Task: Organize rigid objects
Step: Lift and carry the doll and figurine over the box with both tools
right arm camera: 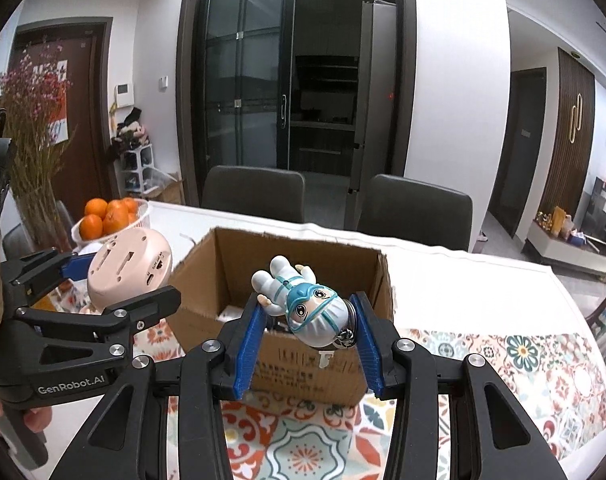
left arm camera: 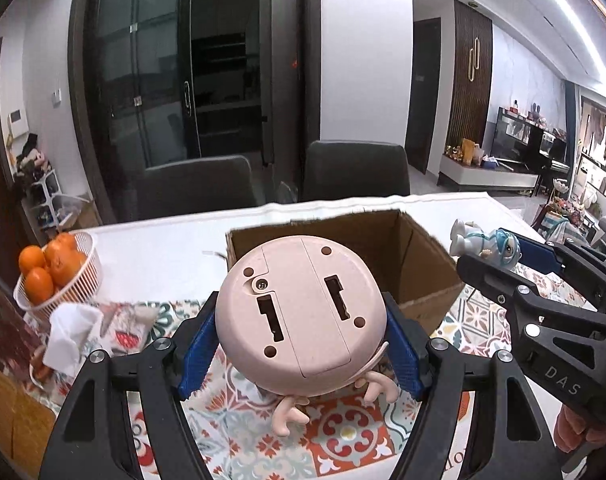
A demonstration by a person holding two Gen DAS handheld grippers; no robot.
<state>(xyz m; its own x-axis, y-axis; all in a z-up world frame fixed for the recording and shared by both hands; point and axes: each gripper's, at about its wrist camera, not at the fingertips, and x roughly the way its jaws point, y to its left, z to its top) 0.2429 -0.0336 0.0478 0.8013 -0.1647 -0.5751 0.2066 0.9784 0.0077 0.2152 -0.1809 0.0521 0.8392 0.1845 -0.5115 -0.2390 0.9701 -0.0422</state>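
- The left gripper (left arm camera: pixel 299 344) is clamping a round pink toy (left arm camera: pixel 299 308) between its 2 blue pads (left arm camera: pixel 197 354), flat underside facing the camera, small pink limbs dangling below.
- It is hovering above the patterned tablecloth (left arm camera: pixel 343 436), just near of an open cardboard box (left arm camera: pixel 419 264), probably lining up to drop the toy inside.
- The right gripper (right arm camera: pixel 309 332) is squeezing the head of a small blue-and-white figurine (right arm camera: pixel 303 300), which is lying tilted with feet pointing far, over the box's near wall (right arm camera: pixel 303 364).
- Something pale is lying inside the box; what it is cannot be told.
- A white basket (left arm camera: pixel 79 284) of oranges (left arm camera: pixel 49 266) is sitting far left on the table, well apart from the box.
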